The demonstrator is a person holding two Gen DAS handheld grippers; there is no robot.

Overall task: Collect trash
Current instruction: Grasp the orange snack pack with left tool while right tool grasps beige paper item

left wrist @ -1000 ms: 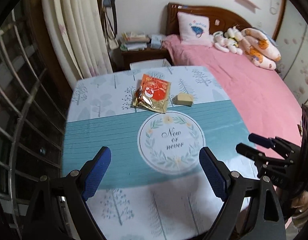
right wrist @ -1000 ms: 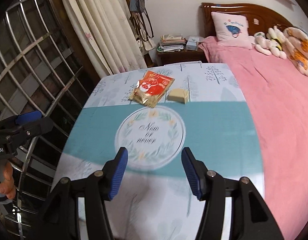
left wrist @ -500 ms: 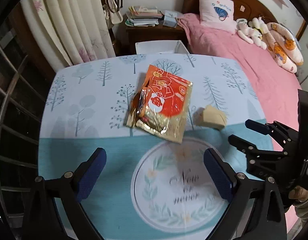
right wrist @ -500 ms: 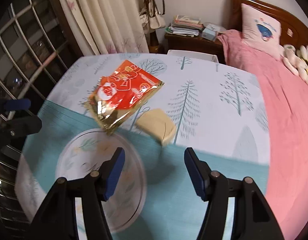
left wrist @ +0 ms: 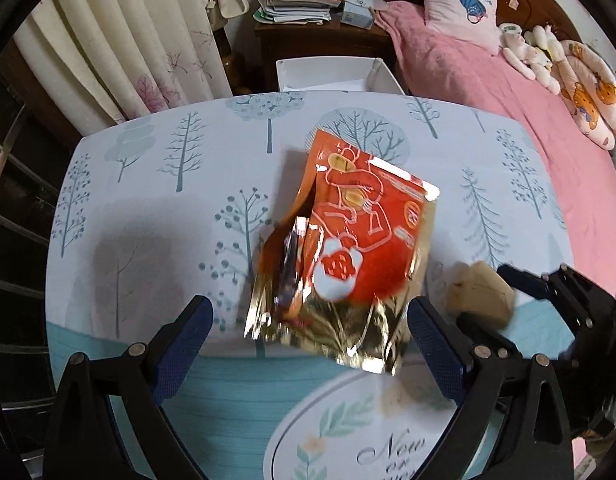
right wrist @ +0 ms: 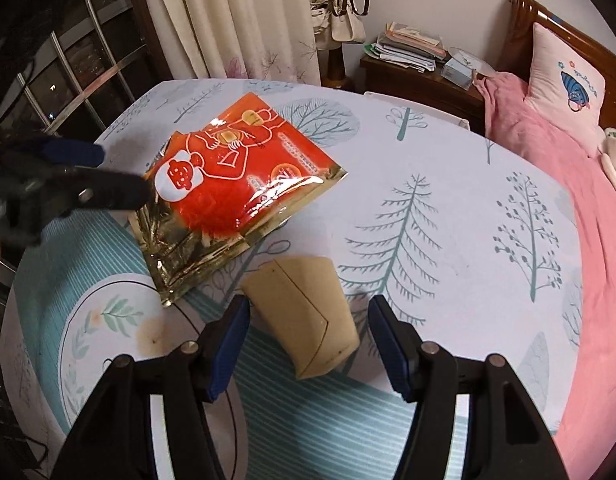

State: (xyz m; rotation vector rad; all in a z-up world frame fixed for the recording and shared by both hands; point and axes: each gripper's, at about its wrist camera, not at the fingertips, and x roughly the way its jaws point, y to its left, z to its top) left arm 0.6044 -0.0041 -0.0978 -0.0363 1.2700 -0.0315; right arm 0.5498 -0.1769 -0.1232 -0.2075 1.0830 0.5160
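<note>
Left tongs (left wrist: 308, 332) spread wide, nothing between the blue pads (left wrist: 184, 336), low over the near part of the table (left wrist: 148, 184). Red and gold foil snack bag (left wrist: 348, 248) lying mid-table just beyond the tips, torn open at its left side, gold near edge crumpled and blurred; print too smeared to read. Tan folded paper scrap (left wrist: 480, 296) just right of the bag, soft-focused, its right edge partly covered by the other tool's dark finger.

Right tongs (right wrist: 308, 340) likewise spread, straddling the same tan folded paper scrap (right wrist: 308, 316) on either side; contact between pads (right wrist: 392, 344) and paper hard to judge. Snack bag (right wrist: 236, 176) to the far left of the scrap, its left corner hidden behind the blurred left tool. Table (right wrist: 448, 208) cloth printed with trees, near edge cut off by the frame.

White bin (left wrist: 336, 76) past the far table edge, only its rim visible. Pink bed (left wrist: 508, 92) to the right, cut off.
</note>
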